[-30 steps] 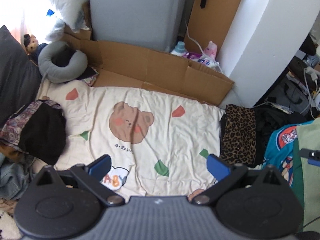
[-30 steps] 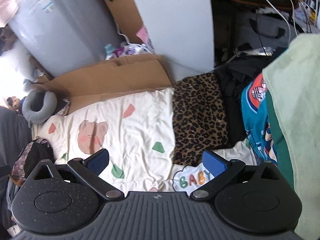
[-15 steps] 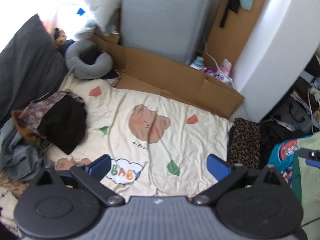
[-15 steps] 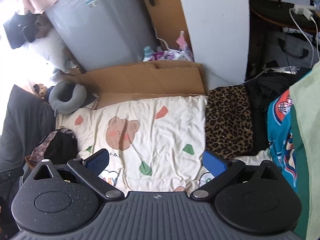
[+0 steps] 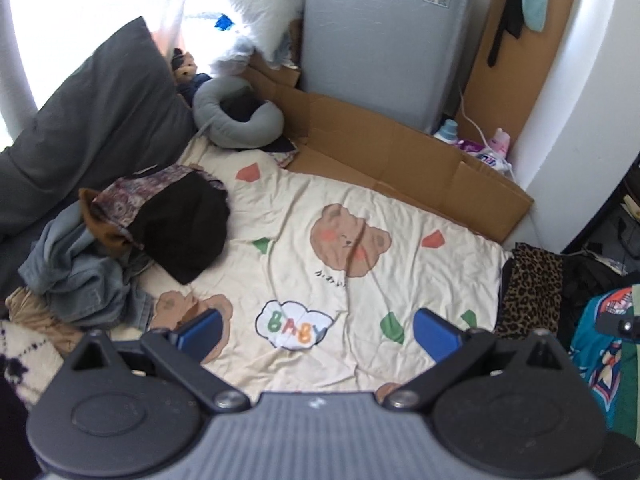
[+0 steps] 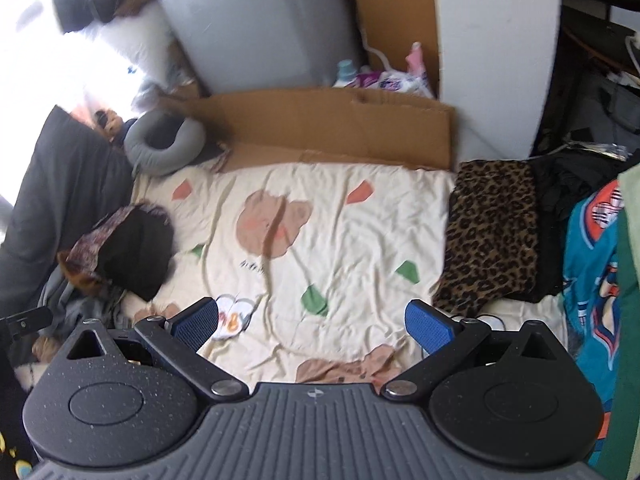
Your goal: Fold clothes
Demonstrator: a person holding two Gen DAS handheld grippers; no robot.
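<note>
Both grippers, left (image 5: 316, 330) and right (image 6: 312, 320), are being held spread and empty; one garment should be lifted cleanly from the crumpled dark clothes heap (image 5: 132, 236) onto the cream bear-print bedsheet (image 5: 320, 264).

A: What does the left tool (image 5: 318, 330) look like?
B: Matte black body, ribbed grey centre, two round discs, silver screws at the arm pivots, blue fingers (image 5: 434, 334).
A: And the right tool (image 6: 314, 322)?
B: Same build, speckled black, textured blue pads (image 6: 426, 327).
</note>
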